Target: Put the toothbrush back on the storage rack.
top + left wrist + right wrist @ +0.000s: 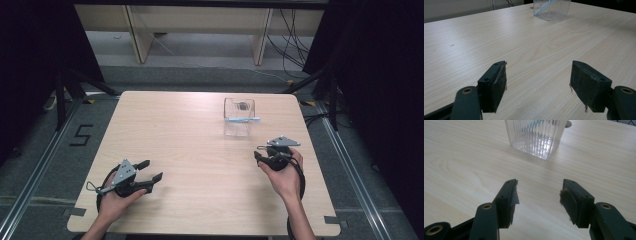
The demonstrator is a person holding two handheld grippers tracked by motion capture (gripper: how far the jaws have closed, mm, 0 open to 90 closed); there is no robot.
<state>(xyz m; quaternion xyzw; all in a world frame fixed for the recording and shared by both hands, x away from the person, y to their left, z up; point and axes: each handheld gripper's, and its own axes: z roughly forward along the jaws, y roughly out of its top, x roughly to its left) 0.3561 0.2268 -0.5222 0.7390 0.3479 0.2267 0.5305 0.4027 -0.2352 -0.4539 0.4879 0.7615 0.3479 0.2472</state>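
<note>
A clear ribbed plastic container [239, 116] stands on the far right part of the wooden table [175, 130], with a light-blue stick [242, 119] lying across it. My right gripper [265, 152] sits a short way in front of the container, apart from it and pointing at it. In the right gripper view the container [535, 137] is just ahead, and my right gripper [539, 192] is open and holds nothing. My left gripper [152, 170] rests near the front left, open and holding nothing. In the left gripper view the container [552, 10] is far off beyond my left gripper [537, 75].
Bare wood lies between the two grippers and the container. Beyond the far edge stand wooden furniture legs [140, 45] and floor cables [292, 55]. Black curtains flank both sides, and a "5" mark [81, 135] is on the floor at the left.
</note>
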